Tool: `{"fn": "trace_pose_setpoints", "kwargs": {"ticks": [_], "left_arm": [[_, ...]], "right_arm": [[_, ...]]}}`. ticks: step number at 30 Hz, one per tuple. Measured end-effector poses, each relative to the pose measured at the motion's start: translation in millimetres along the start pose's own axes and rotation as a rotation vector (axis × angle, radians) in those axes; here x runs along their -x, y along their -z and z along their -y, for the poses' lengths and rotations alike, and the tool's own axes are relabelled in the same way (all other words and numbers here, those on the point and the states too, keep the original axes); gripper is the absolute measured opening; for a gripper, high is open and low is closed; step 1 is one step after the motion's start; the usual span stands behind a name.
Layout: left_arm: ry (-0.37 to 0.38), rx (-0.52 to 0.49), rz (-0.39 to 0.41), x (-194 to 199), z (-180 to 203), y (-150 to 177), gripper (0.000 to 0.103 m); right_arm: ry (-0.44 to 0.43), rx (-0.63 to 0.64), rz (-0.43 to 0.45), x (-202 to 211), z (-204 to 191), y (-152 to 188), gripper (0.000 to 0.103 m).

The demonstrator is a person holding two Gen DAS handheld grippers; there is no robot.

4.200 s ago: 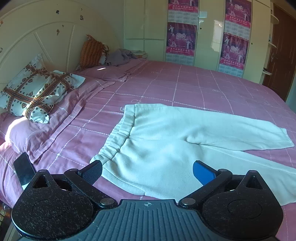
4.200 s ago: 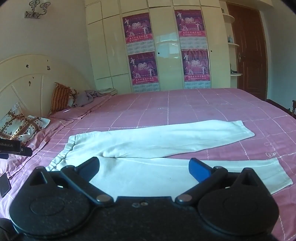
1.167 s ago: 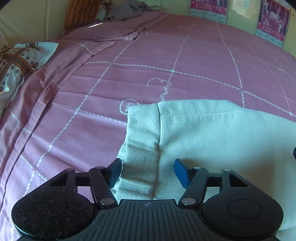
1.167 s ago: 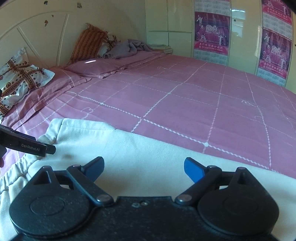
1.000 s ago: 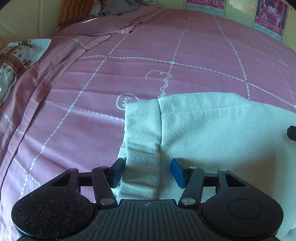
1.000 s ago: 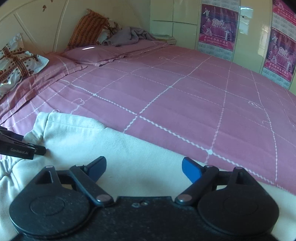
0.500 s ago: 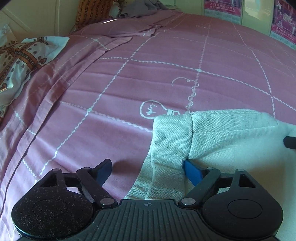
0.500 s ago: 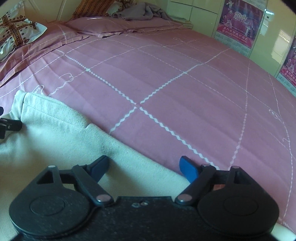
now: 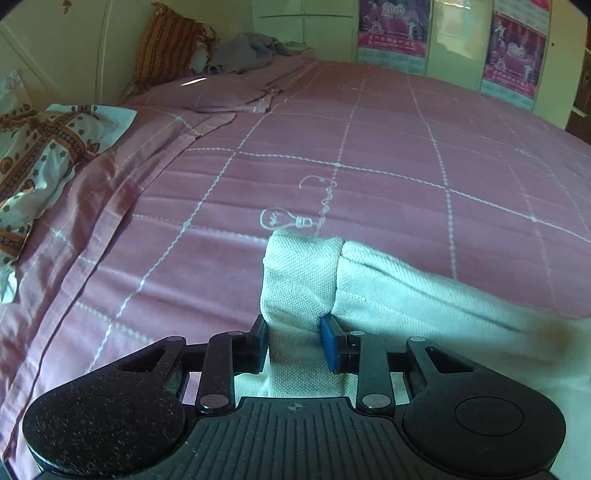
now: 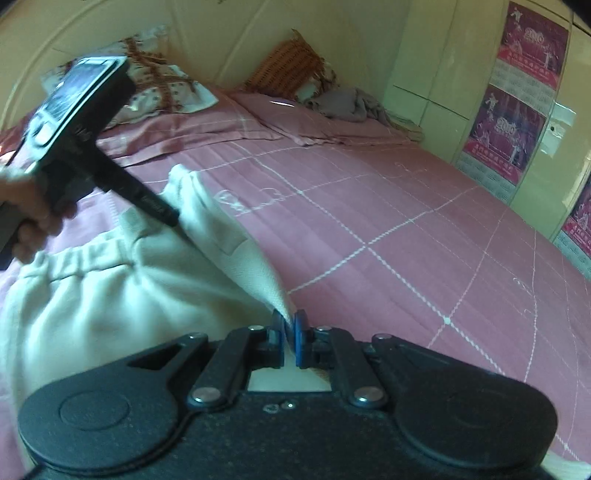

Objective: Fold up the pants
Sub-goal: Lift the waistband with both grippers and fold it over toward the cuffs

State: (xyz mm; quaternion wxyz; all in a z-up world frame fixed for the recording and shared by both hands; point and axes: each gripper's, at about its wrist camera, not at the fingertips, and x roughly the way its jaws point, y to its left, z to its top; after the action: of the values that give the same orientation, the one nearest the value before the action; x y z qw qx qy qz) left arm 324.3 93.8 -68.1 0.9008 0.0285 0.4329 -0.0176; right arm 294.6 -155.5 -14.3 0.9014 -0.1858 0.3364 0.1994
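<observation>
A: What is seen of the surface and the room?

B: A pink quilted bedspread [image 9: 388, 147] with white stitched lines is spread over the bed; a patterned pillow [image 9: 40, 155] lies at nine o'clock, an orange cushion [image 9: 166, 44] at eleven, and posters [image 9: 391, 33] on cream wardrobe doors at one.

A: And the white pants [image 9: 303, 280]?

B: Their waistband is pinched by the left gripper [image 9: 293, 345], lifted off the bedspread. In the right wrist view, a fabric edge is clamped between the nearly closed fingers of the right gripper [image 10: 290, 338].
</observation>
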Motion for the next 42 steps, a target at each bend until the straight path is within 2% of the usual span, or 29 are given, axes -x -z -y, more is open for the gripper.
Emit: {"fn": "trace_pose_setpoints", "kwargs": {"ticks": [3, 6, 9, 11, 12, 13, 14, 16, 21, 23, 25, 29, 31, 34, 37, 42], "left_arm": [[0.038, 0.035, -0.042, 34, -15, 32, 0.031], [0.045, 0.083, -0.112, 48, -29, 73, 0.031], [0.06, 0.166, -0.175, 57, -43, 103, 0.032], [0.1, 0.244, -0.187, 71, -55, 116, 0.047], [0.11, 0.282, -0.176, 80, -60, 122, 0.067], [0.127, 0.329, -0.147, 92, -63, 131, 0.081], [0.155, 0.368, -0.124, 99, -69, 132, 0.086], [0.206, 0.43, -0.1, 108, -73, 132, 0.089], [0.246, 0.51, -0.122, 98, -66, 130, 0.088], [0.237, 0.53, -0.134, 91, -61, 130, 0.076], [0.249, 0.565, -0.169, 80, -58, 131, 0.052], [0.248, 0.616, -0.199, 66, -49, 136, 0.037], [0.243, 0.615, -0.189, 64, -42, 134, 0.017], [0.213, 0.631, -0.154, 66, -37, 130, 0.011], [0.212, 0.606, -0.116, 73, -34, 124, 0.01], [0.21, 0.577, -0.122, 71, -35, 121, 0.01]], "right_arm": [[-0.037, -0.058, -0.027, 36, -38, 30, 0.005], [-0.057, -0.16, -0.076, 43, -71, 64, 0.006], [-0.067, -0.251, -0.172, 29, -87, 89, 0.022], [-0.069, -0.328, -0.158, 34, -84, 94, 0.029], [-0.077, -0.368, -0.144, 43, -83, 94, 0.036], [-0.076, -0.407, -0.124, 51, -79, 95, 0.044], [-0.068, -0.45, -0.105, 61, -76, 97, 0.049], [-0.052, -0.518, -0.1, 71, -67, 103, 0.058], [-0.031, -0.732, -0.111, 81, -52, 141, 0.058], [-0.033, -0.797, -0.1, 85, -50, 148, 0.058], [-0.031, -0.837, -0.097, 91, -49, 149, 0.058], [-0.045, -0.921, -0.104, 95, -45, 153, 0.057], [-0.048, -0.957, -0.11, 94, -43, 155, 0.056], [-0.059, -1.029, -0.117, 89, -39, 158, 0.052], [-0.053, -1.125, -0.103, 82, -30, 162, 0.047], [-0.051, -1.399, -0.029, 55, -10, 179, 0.045]]}}
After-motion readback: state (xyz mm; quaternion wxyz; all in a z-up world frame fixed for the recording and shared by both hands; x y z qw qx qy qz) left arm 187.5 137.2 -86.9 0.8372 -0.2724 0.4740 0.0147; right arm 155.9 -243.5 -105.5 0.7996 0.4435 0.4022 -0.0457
